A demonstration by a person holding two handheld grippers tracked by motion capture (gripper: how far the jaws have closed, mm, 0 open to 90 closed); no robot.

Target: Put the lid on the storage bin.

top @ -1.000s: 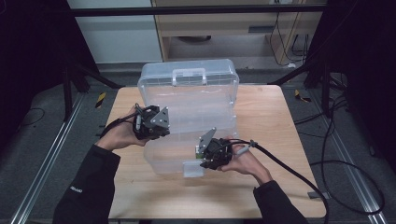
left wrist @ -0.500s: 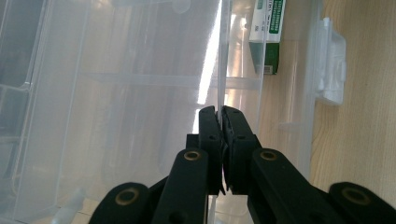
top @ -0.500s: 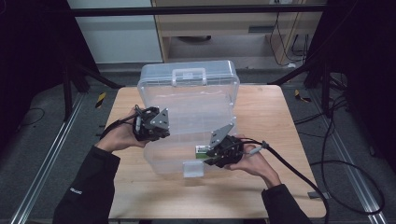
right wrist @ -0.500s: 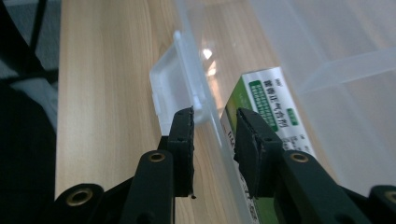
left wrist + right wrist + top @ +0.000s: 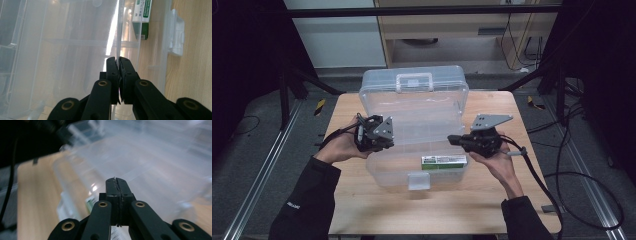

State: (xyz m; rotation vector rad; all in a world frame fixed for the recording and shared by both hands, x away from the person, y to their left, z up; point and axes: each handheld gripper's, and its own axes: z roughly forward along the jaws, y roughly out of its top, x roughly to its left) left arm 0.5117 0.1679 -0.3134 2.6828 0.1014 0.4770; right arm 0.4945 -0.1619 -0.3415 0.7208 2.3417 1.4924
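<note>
Now the small pack [image 5: 443, 161] lies in the box [image 5: 412, 100]; left claw [image 5: 117, 60] pinches the box's wall, right claw [image 5: 117, 180] is clenched, empty; lid stays open.

The clear box [image 5: 412, 125] takes up the middle of the counter [image 5: 512, 200], its raised lid [image 5: 414, 85] blocking the far side. Bare counter lies open left, right and near the front edge.

Small carton [image 5: 443, 161] inside box [image 5: 414, 102] on table [image 5: 492, 200]
</note>
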